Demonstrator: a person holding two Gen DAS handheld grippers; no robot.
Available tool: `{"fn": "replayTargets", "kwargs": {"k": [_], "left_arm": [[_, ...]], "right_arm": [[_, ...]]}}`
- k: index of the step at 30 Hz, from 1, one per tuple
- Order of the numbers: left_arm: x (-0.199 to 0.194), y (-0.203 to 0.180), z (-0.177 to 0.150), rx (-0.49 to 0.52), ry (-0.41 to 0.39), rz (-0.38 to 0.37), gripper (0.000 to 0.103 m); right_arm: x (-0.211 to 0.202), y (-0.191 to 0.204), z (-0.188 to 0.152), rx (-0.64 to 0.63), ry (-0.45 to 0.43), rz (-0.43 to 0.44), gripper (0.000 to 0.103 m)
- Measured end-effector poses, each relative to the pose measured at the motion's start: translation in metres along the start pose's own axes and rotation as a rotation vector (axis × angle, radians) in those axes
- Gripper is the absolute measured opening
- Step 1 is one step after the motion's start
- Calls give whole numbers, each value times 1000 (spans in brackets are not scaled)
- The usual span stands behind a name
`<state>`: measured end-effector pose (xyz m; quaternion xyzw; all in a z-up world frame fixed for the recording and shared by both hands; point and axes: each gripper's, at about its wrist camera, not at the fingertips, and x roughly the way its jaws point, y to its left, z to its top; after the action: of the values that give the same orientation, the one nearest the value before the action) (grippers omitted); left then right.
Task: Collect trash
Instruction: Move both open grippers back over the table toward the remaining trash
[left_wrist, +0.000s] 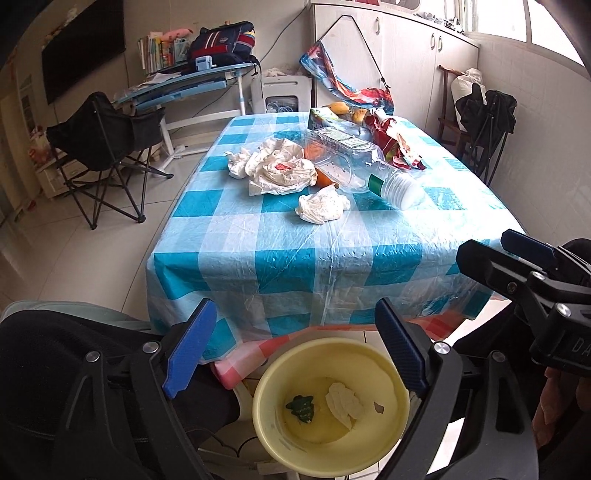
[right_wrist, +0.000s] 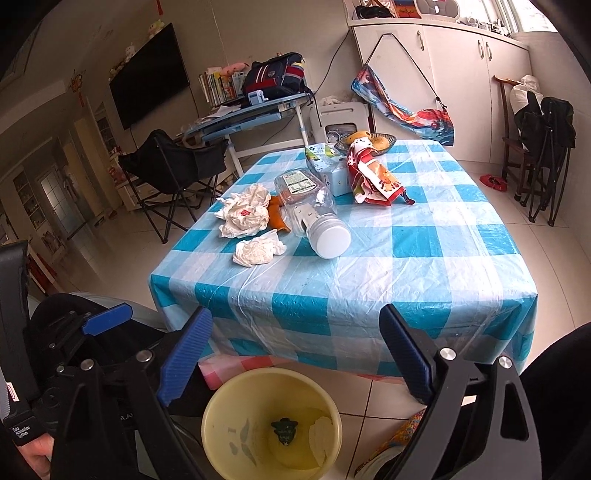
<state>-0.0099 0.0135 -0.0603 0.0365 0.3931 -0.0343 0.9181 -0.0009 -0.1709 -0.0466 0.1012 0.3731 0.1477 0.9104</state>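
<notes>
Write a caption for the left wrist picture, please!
Open left gripper above a yellow bin; tissues and a plastic bottle wait on the checked table.

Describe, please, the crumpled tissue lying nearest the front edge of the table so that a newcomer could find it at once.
On the blue-and-white checked table, find the clear plastic bottle lying on its side with a white cap. The small crumpled white tissue sits alone just left of that cap. Unlike the larger crumpled plastic bag behind it, it bears no red mark.
</notes>
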Motion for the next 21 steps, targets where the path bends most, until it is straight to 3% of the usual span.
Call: {"fn": "replayTargets", "kwargs": {"k": [13, 21], "left_arm": [[0, 9, 13, -59, -10, -38, 86], [16, 18, 37, -82, 6, -80, 86]], "right_arm": [[0, 0, 3, -3, -4, 2, 89], [14, -11, 27, 7, 22, -15, 89]]}}
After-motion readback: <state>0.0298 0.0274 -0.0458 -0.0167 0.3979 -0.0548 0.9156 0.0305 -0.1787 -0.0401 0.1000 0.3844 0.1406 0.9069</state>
